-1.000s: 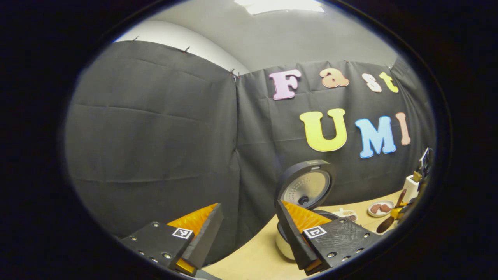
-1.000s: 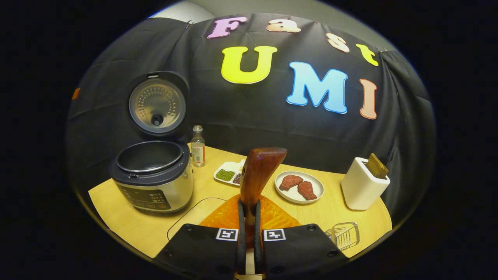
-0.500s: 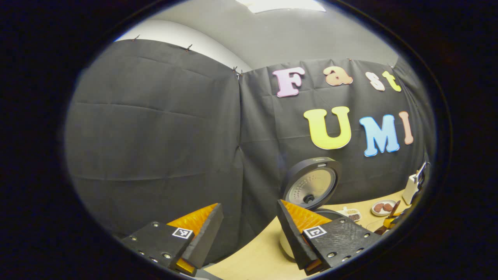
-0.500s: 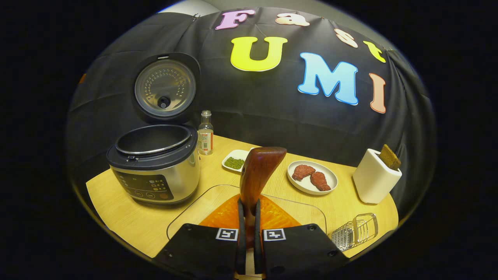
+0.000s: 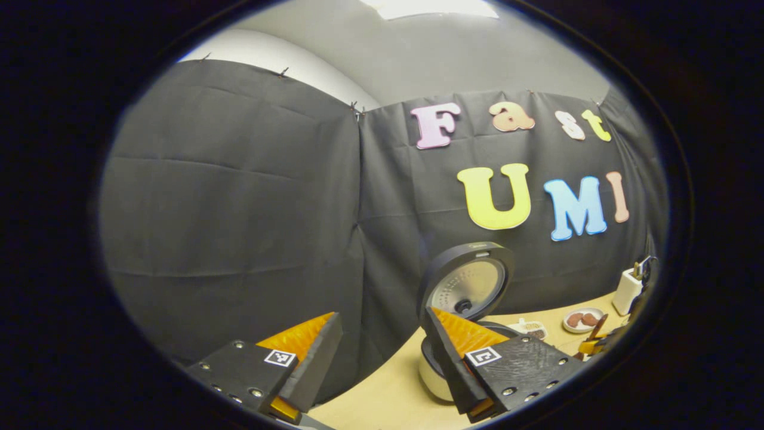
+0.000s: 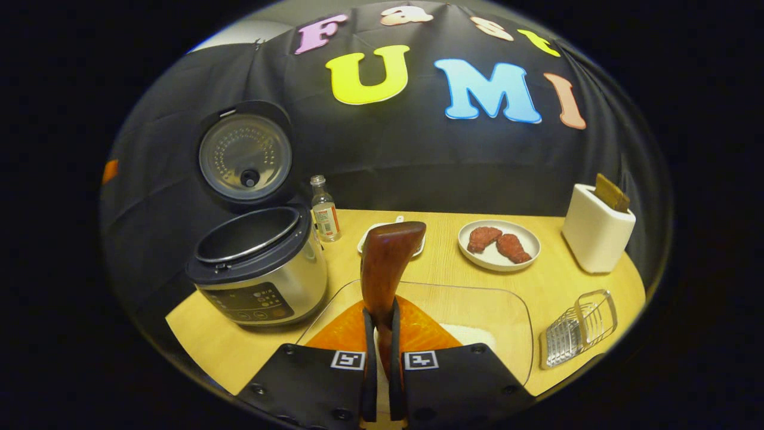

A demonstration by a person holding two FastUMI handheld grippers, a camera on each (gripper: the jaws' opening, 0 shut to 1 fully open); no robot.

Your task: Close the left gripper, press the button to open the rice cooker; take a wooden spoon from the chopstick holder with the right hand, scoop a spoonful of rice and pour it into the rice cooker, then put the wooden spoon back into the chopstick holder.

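Observation:
In the right gripper view my right gripper [image 6: 380, 325] is shut on the handle of a dark wooden spoon [image 6: 388, 260], whose bowl sticks up and forward. Under it lies a clear tray [image 6: 513, 304] with white rice [image 6: 471, 335] showing beside my fingers. The rice cooker [image 6: 262, 272] stands at the left with its lid [image 6: 245, 158] raised and its pot dark inside. A white chopstick holder [image 6: 597, 230] is at the far right. In the left gripper view my left gripper [image 5: 382, 343] hangs open off the table's left end, with the cooker's lid [image 5: 468, 283] just beyond its right finger.
A plate with two pieces of meat [image 6: 498, 246] sits behind the tray. A small bottle [image 6: 325, 209] stands right of the cooker, and a little dish [image 6: 365, 239] is half hidden behind the spoon. A clear wire rack [image 6: 579, 328] lies at the front right edge.
My right gripper has tipped downward with the spoon, so more of the clear tray and its rice show beneath it. The left gripper has barely shifted and stays open.

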